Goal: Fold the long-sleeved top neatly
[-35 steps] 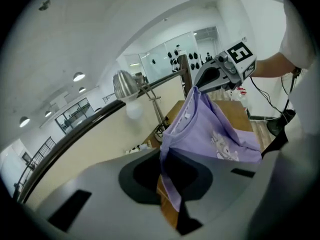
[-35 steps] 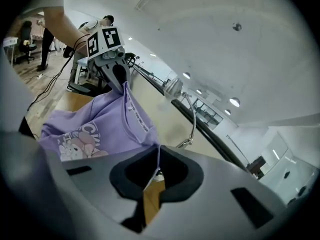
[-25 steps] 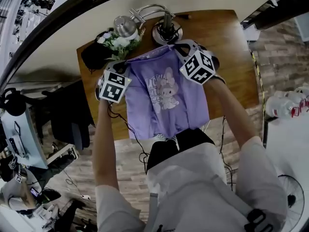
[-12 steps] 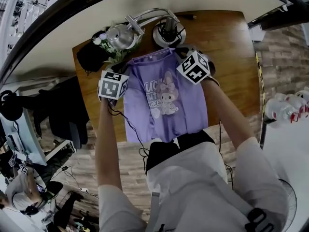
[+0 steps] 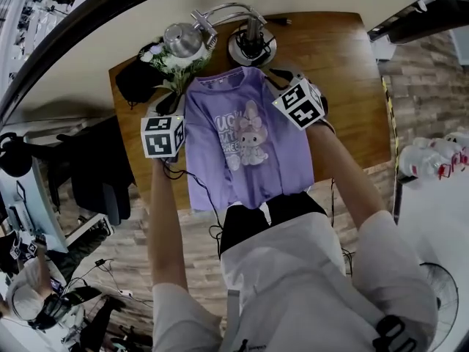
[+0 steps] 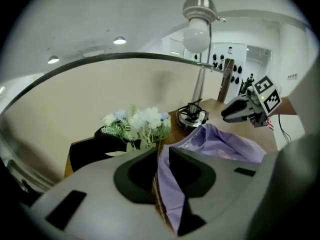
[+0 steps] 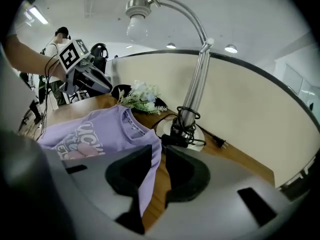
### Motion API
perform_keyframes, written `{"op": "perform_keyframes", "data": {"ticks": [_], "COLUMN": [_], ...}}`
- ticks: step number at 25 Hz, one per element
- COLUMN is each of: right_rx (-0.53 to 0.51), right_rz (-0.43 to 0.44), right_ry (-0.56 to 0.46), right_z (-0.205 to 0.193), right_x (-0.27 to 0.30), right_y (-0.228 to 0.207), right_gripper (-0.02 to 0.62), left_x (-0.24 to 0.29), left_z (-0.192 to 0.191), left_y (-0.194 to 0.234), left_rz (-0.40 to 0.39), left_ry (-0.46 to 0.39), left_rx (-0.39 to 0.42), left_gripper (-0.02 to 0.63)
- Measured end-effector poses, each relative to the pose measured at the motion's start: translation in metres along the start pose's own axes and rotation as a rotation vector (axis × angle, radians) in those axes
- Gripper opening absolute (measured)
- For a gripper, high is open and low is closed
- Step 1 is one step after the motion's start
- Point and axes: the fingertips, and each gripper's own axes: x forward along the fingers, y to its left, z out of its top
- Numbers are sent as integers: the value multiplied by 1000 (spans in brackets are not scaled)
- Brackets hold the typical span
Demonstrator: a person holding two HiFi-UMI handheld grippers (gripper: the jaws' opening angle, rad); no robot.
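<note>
In the head view one purple top (image 5: pixel 245 141) lies front-up along one wooden desk (image 5: pixel 344 72), collar towards the far edge, hem hanging over the near edge where the person's body hides part of it; its sleeves cannot be made out; two grippers stand at its shoulders, the left gripper (image 5: pixel 174 107) and the right gripper (image 5: pixel 277 78); behind the collar stand one lamp (image 5: pixel 251 46), one bunch of white flowers (image 5: pixel 172 57) and one dark object (image 5: pixel 135 83) too dim to name. In the left gripper view the two fingers (image 6: pixel 135 176) stand a little apart, having just been opening; the top's shoulder edge hangs in the gap, against one finger only, with wood showing beside it; the gripper's own body cuts off the rest of the cloth. In the right gripper view the fingers also stand apart, having just been opening; the shoulder edge lies in the gap, unpinched; one plug (image 7: pixel 220 143) lies behind the lamp base, its cord coiled around the stem.
</note>
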Motion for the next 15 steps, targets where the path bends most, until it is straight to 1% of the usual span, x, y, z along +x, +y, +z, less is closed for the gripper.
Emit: {"op": "perform_keyframes", "data": {"ticks": [7,12,15], "right_rx": [102,132,149], "right_rz": [-61,-97,-113], "right_ry": [17,26,36], "right_z": [-45,-83,-106], "right_x": [-61,-106,-130], "right_y": [45,88,116], "right_gripper": [95,95,97], "left_x": [-48,-82,-104], "left_z": [-20,-33,-43], "left_y": [-58,-112,-141], "left_rz": [-58,-106,-136], "left_ry": [-77,-134,-174], "left_rx": [40,81,76], "left_gripper": [71,52,25]}}
